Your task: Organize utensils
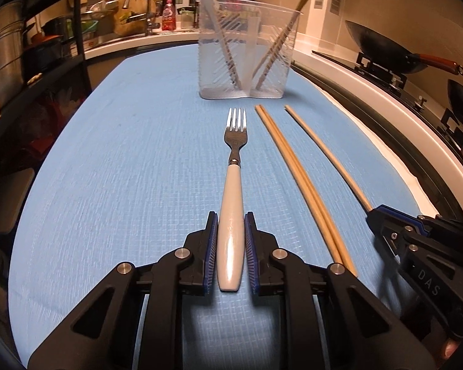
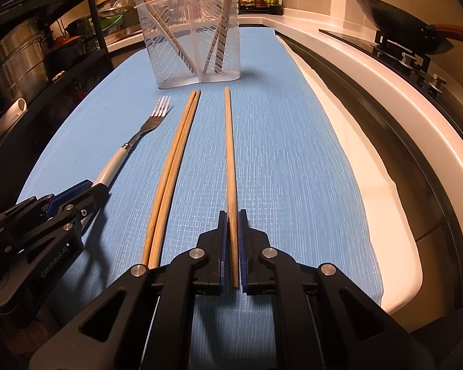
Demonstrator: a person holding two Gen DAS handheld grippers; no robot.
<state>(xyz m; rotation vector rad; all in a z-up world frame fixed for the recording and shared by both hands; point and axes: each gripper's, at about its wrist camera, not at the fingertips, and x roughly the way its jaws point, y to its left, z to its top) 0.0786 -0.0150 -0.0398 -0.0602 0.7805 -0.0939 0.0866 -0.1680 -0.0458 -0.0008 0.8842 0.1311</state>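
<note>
A fork (image 1: 235,141) with a white handle lies on the blue mat (image 1: 123,169), tines toward a clear plastic utensil holder (image 1: 247,49). My left gripper (image 1: 230,219) is shut on the fork's handle. A pair of wooden chopsticks (image 1: 296,172) lies to its right, and a single chopstick (image 2: 230,154) further right. My right gripper (image 2: 232,215) is shut on the near end of that single chopstick. The holder (image 2: 191,37) has two compartments, with a white-handled utensil and chopsticks standing in it. The fork (image 2: 139,135) and the left gripper (image 2: 89,188) also show in the right wrist view.
A wok (image 1: 385,49) sits on the stove at the right, beyond the white counter edge (image 2: 355,141). Black shelves with steel pots (image 2: 12,61) stand at the left. Bottles and a sink tap line the back counter.
</note>
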